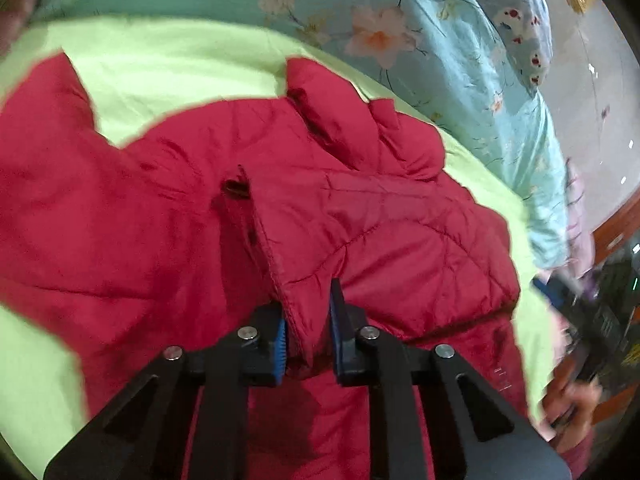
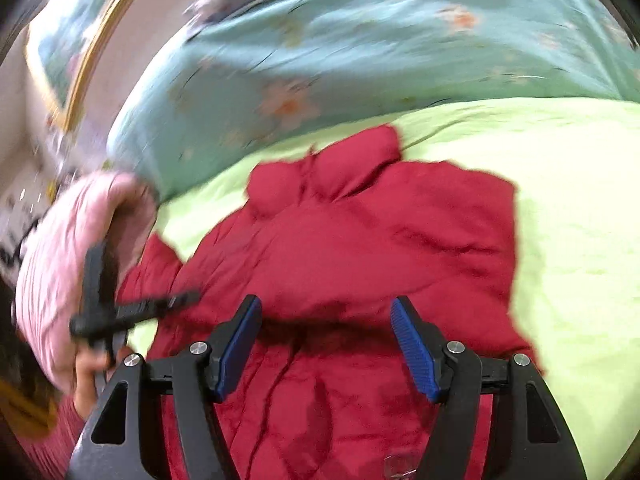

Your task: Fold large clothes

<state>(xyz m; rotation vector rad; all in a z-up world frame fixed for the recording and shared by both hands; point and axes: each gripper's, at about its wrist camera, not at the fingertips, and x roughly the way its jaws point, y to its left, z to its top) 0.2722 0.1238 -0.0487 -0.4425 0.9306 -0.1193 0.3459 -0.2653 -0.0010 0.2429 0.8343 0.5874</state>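
Note:
A red quilted jacket (image 1: 360, 216) lies spread on a lime-green sheet (image 1: 168, 68); it also shows in the right wrist view (image 2: 360, 248). My left gripper (image 1: 307, 320) is shut on the jacket's stitched front edge, with fabric pinched between its blue pads (image 1: 280, 344). My right gripper (image 2: 326, 316) is open just above the jacket's lower part, with nothing between its blue pads (image 2: 416, 352). The left gripper (image 2: 120, 312) and the hand that holds it appear blurred at the left of the right wrist view.
A teal floral quilt (image 1: 420, 40) is bunched along the far side of the bed, and it also shows in the right wrist view (image 2: 360, 48). A patterned pillow (image 1: 516, 16) lies beyond it. A pink sleeve (image 2: 68, 256) covers the person's arm. Dark furniture (image 1: 608, 300) stands at the right.

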